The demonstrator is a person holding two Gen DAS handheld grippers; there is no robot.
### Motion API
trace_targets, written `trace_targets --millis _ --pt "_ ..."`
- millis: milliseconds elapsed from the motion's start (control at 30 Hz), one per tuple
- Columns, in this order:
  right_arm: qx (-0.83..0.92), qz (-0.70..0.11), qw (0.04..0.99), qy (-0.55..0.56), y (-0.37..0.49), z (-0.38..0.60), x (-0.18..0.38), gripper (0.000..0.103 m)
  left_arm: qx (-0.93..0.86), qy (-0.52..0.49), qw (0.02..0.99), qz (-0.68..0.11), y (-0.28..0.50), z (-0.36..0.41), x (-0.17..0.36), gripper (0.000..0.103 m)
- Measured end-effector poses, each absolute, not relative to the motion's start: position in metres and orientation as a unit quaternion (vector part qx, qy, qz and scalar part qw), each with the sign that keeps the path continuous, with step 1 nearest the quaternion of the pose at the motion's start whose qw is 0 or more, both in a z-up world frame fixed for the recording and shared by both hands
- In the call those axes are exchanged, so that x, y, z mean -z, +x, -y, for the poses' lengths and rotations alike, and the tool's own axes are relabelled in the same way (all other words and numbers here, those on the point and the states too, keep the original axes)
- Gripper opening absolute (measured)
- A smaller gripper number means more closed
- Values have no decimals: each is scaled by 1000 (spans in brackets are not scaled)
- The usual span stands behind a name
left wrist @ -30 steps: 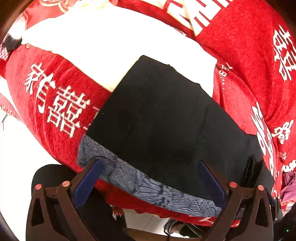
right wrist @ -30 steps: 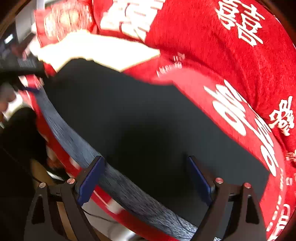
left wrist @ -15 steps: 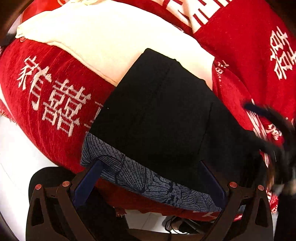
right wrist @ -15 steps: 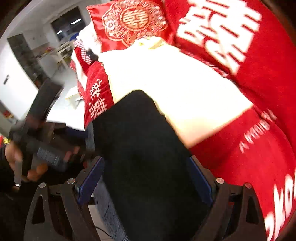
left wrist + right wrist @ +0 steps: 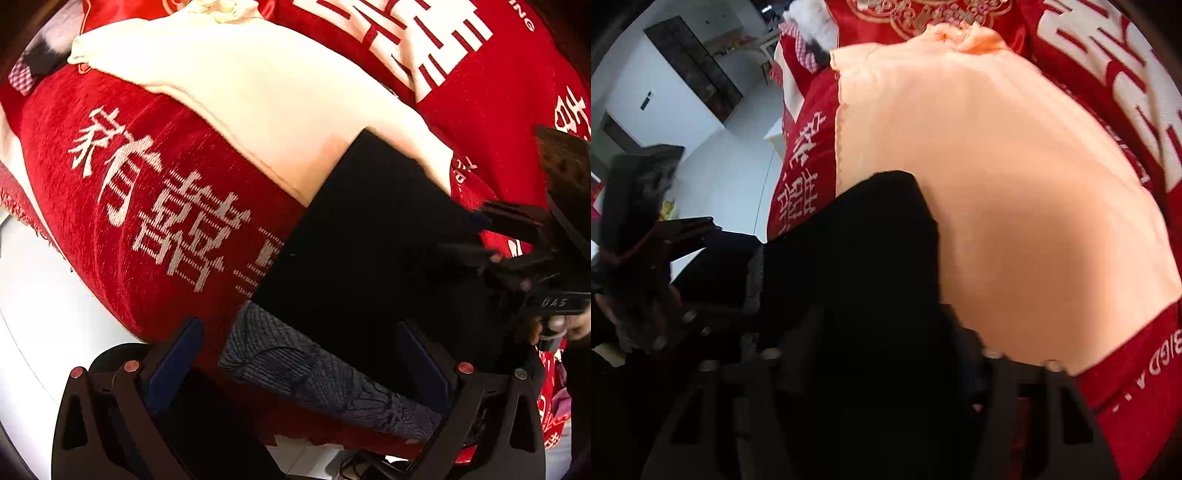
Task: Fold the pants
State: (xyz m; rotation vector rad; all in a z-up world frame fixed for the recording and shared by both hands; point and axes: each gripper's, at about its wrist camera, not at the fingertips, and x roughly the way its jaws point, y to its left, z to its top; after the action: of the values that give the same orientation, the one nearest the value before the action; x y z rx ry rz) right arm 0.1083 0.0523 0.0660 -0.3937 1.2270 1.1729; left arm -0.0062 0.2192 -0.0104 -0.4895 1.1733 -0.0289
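Black pants [image 5: 373, 258] lie folded on a red bedspread [image 5: 147, 192], with a grey patterned waistband [image 5: 317, 376] at the near edge. My left gripper [image 5: 299, 354] is open, its jaws either side of the waistband. My right gripper shows in the left wrist view [image 5: 480, 236] at the right edge of the pants, where its fingers look close together on the black cloth. In the right wrist view the pants [image 5: 857, 266] fill the lower centre and my right gripper [image 5: 886, 339] is dark and blurred against them. The left gripper [image 5: 698, 229] is at far left there.
A cream garment [image 5: 280, 88] lies on the bedspread beyond the pants, also in the right wrist view [image 5: 1015, 206]. Red cloth with large white characters [image 5: 461, 55] rises behind. The bed's near edge [image 5: 92, 288] drops to a white floor [image 5: 44, 317].
My right gripper has swung left and down onto the right edge of the pants and its jaws have drawn together. My left gripper has shifted a little left, still open.
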Motion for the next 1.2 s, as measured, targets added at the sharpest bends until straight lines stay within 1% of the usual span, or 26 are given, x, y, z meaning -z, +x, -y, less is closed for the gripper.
trace_targets --millis 33,67,167,267,400,633,667,700,733,767,800,833,867,900,933,967,1067,1133,1167,1200 --pt "-514 -532 650 -172 106 -48 -71 39 20 -232 803 -548 -6 -221 10 103" --pt "-516 -521 657 -174 103 -44 -79 34 24 -234 803 -547 -8 -223 10 103" --pt "-526 -493 670 -176 91 -35 -98 25 53 -229 811 -536 -8 -233 1 103" --pt "-542 -469 675 -174 78 -28 -118 23 113 -201 816 -530 -5 -239 -10 103" --pt "-557 -448 677 -174 59 -18 -138 22 246 -158 809 -510 7 -232 -23 103" --pt "-563 -441 678 -171 44 -10 -149 22 364 -81 760 -533 27 -184 -11 103" --pt "-562 -442 678 -172 44 -10 -149 22 361 -80 761 -533 28 -183 -10 102" --pt "-558 -444 679 -176 45 -9 -147 22 360 -89 760 -534 29 -184 -11 87" --pt "-548 -448 683 -178 46 -8 -145 23 361 -96 759 -533 28 -186 -13 71" --pt "-540 -453 687 -176 50 -6 -144 28 361 -100 757 -536 27 -189 -15 56" --pt "-522 -465 696 -166 55 -2 -143 30 345 -97 762 -540 25 -192 -17 49" --pt "-499 -474 710 -149 61 7 -143 34 336 -94 763 -544 23 -193 -18 46" --pt "-481 -475 726 -128 66 18 -147 40 324 -85 766 -549 20 -194 -19 40" --pt "-462 -468 745 -108 68 32 -153 44 316 -77 768 -552 17 -193 -20 37" --pt "-442 -460 763 -105 64 45 -157 56 312 -74 768 -554 14 -191 -23 37" --pt "-426 -453 774 -120 55 56 -159 63 309 -72 769 -555 15 -189 -25 36" --pt "-401 -472 758 -206 17 70 -137 64 302 -43 780 -547 13 -176 -36 34" --pt "-388 -506 719 -276 -10 70 -102 64 284 -26 788 -546 26 -164 -36 34" --pt "-380 -517 704 -306 -18 69 -86 64 273 -17 791 -547 28 -161 -34 35" --pt "-368 -529 686 -338 -26 69 -66 64 256 -4 794 -551 28 -157 -28 39"
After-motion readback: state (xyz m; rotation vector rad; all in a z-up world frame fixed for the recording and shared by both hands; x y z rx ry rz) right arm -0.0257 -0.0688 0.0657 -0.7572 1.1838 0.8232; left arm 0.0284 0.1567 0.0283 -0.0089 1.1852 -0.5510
